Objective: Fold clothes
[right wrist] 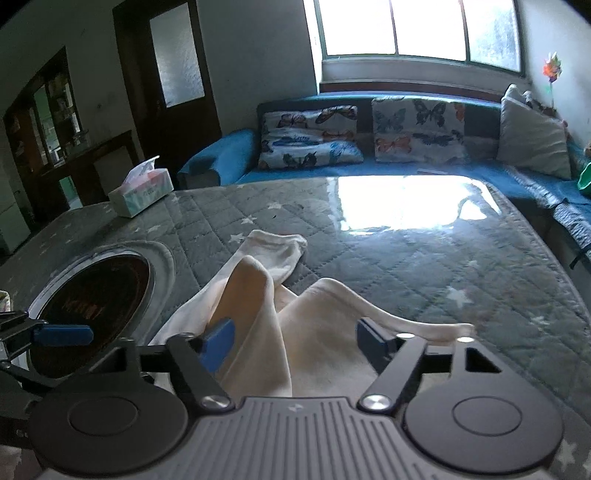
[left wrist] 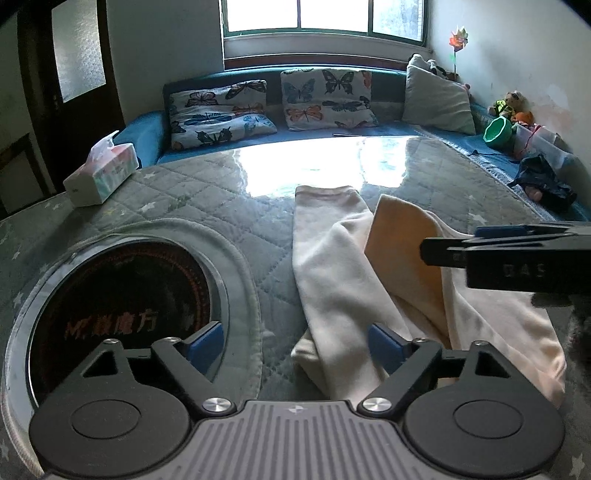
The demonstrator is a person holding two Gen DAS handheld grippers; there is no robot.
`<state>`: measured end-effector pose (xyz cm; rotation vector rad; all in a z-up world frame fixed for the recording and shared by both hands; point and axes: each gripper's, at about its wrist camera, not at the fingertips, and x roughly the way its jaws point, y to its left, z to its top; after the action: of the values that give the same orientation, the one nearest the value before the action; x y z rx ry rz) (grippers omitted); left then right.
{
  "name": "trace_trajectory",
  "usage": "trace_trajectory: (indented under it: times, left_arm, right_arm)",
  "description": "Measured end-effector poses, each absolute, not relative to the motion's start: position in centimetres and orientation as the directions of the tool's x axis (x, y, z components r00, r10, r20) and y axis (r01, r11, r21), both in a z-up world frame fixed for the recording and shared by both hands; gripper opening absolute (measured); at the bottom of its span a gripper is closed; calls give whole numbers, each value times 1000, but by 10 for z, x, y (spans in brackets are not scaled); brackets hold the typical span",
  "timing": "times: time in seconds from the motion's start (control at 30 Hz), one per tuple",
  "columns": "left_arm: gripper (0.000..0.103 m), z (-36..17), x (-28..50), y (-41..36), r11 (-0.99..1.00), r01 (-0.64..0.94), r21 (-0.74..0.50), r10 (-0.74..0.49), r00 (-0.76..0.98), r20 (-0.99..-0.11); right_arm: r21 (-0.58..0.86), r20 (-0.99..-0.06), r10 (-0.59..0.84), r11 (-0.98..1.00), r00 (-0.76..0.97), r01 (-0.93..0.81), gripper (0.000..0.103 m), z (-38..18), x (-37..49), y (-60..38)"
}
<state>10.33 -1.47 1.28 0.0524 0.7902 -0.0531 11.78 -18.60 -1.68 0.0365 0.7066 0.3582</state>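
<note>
Both grippers, left (left wrist: 295,345) and right (right wrist: 295,341), hovered spread over the cream trousers (left wrist: 332,266), gripping nothing; next, each apparently needed to pinch an edge for folding.

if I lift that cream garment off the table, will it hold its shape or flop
The cream garment will likely flop: it already lies in soft rumpled folds. It looks thin, so probably light. On the glossy table cover, it may slide when pushed.

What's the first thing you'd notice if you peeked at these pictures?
The cream trousers lying rumpled in the middle of the quilted table, one leg stretching toward the window. Behind the table, two butterfly pillows rest on the blue sofa. A tissue box sits at the table's left edge.
</note>
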Motion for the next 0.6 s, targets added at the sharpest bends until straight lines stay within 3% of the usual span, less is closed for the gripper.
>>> trace_trajectory:
  times: [0.1, 0.2, 0.27, 0.33, 0.6]
  left_arm:
    - [86, 12, 110, -15, 997, 67, 26, -29, 702, -712]
    - [86, 12, 116, -16, 998, 65, 22, -30, 700, -713]
    - [86, 13, 120, -16, 998, 60, 16, -31, 701, -713]
    - [88, 14, 124, -16, 998, 57, 7, -35, 704, -710]
    - [92, 15, 147, -15, 997, 50, -56, -75, 707, -703]
  right_arm:
    - [176, -637, 354, 932, 685, -318, 61, -22, 130, -182]
    - [206, -641, 387, 919, 663, -337, 40, -26, 138, -181]
    - [211, -643, 401, 912, 652, -353, 21, -26, 139, -181]
    - [213, -638, 407, 909, 654, -358, 11, -24, 137, -184]
    - [152, -571, 338, 939, 748, -308, 3, 5, 101, -226]
